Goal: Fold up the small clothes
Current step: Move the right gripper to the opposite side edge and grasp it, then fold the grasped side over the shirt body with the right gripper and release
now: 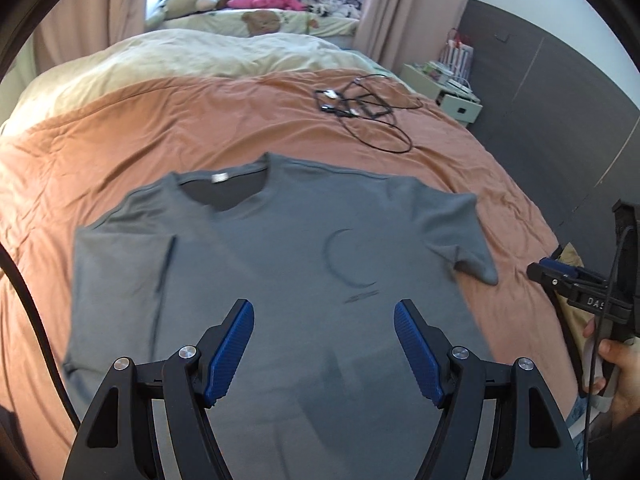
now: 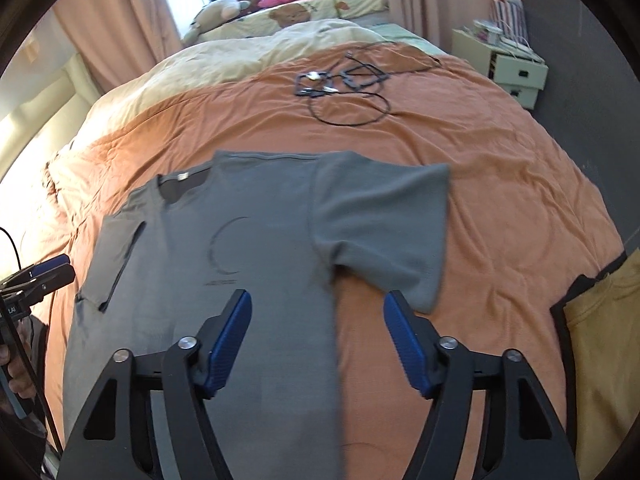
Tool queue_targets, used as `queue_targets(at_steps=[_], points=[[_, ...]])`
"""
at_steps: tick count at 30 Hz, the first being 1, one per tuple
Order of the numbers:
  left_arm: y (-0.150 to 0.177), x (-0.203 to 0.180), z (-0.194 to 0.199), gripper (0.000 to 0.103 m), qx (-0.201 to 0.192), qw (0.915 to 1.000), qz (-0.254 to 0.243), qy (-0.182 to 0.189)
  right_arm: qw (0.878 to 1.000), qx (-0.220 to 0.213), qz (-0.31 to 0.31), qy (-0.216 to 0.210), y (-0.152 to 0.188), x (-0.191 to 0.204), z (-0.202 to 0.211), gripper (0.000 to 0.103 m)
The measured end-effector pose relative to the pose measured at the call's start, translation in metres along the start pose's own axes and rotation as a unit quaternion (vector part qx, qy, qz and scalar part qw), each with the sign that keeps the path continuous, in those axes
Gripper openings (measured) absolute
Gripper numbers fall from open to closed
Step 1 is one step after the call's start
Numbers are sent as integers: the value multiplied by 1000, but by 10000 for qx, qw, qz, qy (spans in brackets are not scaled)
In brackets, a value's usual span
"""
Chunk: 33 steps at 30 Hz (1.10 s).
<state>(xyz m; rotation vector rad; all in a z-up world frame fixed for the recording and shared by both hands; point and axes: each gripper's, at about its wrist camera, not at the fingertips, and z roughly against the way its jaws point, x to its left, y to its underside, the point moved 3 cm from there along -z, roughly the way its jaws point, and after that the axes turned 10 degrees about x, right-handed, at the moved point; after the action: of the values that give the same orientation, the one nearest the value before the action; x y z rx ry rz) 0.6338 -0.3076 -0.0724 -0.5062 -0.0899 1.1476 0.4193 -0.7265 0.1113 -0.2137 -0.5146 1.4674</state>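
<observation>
A grey T-shirt [image 1: 280, 248] lies face up on the orange bedspread [image 1: 120, 152], collar toward the far side, with a dark crescent print on the chest. Its left sleeve [image 2: 116, 248] is folded in over the body, while the right sleeve [image 2: 384, 232] lies spread out. My left gripper [image 1: 324, 308] hovers open over the lower middle of the shirt with nothing between its blue pads. My right gripper [image 2: 318, 298] stands open above the T-shirt [image 2: 260, 248] at its right side edge, below the spread sleeve, one finger over cloth and the other over the bedspread [image 2: 500, 200].
A tangle of black cables [image 1: 360, 108] lies on the bedspread beyond the collar. A cream duvet [image 1: 160, 56] and soft toys are at the far end. A pale nightstand [image 2: 516, 68] stands by the dark wall. A yellow garment [image 2: 600, 340] lies at the right edge.
</observation>
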Motion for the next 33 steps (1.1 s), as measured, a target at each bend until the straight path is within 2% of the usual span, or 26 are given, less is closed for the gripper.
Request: queue_targets(at_steps=[4,10,15,19,21,24,33], points=[[-14,-25,-20,70,35,9998,-144,138,9995,52,-279,-154,-5,-27,-12,54],[-31,-58,-54,55,149,9988,-374,273,9973,95,-673,-291,-13,-66,-37,47],[-43,-79,-85,36,292,9977,-472,383,9940,177,-991,-433,-19,-89,-64,41],[-49,-91,-106,30,381,9969,-512,456,9907,230,-1230,-528,-23,-103,-85,39],[-52,-96,-116,20,426,9965,-512,500,9890,253,-1350,-550,-25,-110,-95,38],[-55,-101,-130,13,473,9961,-499,549,9869,272,-1483,-581,-26,-114,-106,34],[-50,-113,-174,10,704,9936,-424,770,9775,309,-1897,-869,-30,-126,-136,30]])
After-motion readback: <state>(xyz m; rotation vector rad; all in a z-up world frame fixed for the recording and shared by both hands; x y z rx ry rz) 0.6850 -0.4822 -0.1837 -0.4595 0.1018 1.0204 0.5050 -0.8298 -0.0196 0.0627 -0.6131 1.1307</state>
